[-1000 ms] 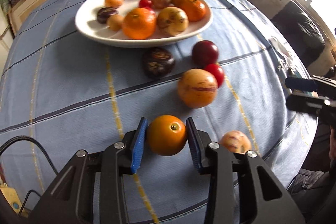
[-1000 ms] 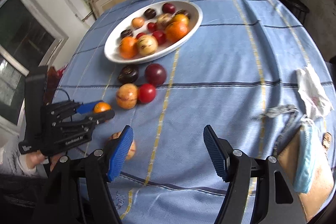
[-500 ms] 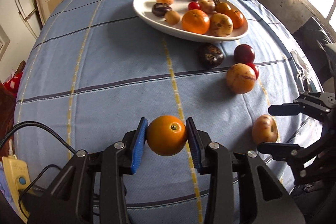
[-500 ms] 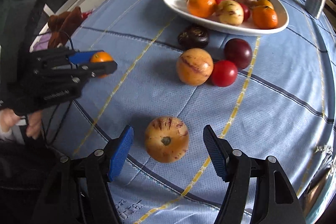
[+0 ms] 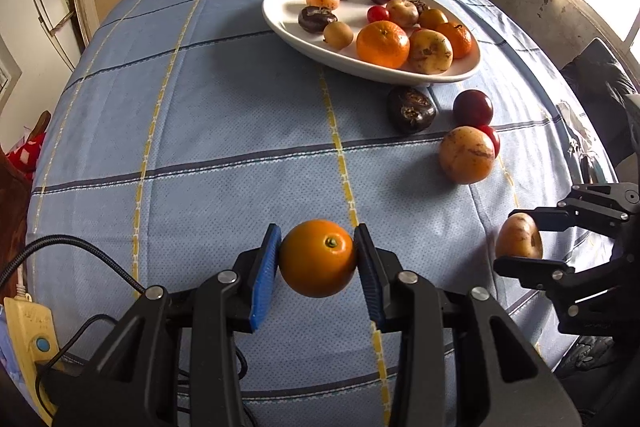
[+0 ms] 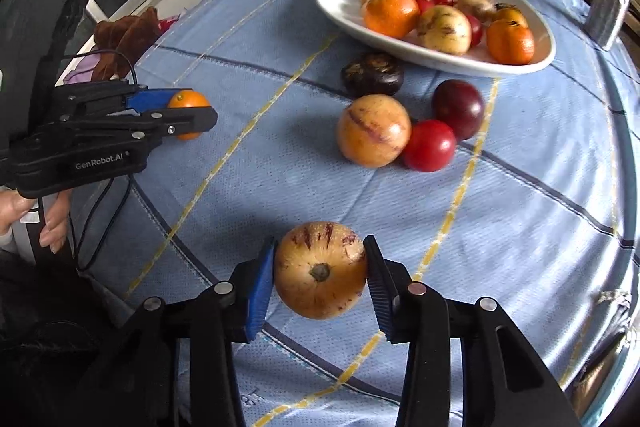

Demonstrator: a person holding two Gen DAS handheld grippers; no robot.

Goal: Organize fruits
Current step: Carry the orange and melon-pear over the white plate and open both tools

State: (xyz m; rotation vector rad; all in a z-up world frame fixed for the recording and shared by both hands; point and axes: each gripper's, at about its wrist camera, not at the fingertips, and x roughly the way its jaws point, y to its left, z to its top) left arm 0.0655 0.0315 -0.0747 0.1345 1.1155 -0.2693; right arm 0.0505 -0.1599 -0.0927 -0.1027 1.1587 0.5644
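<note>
Left tongs (image 5: pixel 318 259) clenched on an orange (image 5: pixel 317 257), held above the surface (image 5: pixel 220 115). Right tongs (image 6: pixel 320 269), jaws just closing, now grip a striped melon (image 6: pixel 320 269) near the surface's edge. Four loose fruits lie beyond, beside the filled plate (image 5: pixel 280 23).

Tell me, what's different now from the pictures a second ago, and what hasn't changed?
The right gripper swung over to the pale streaked fruit near the table edge, and its jaws have just been closing, so the pads now press on it. The left gripper still clamps the small orange. The white plate and the four loose fruits beside it lie as before.
</note>
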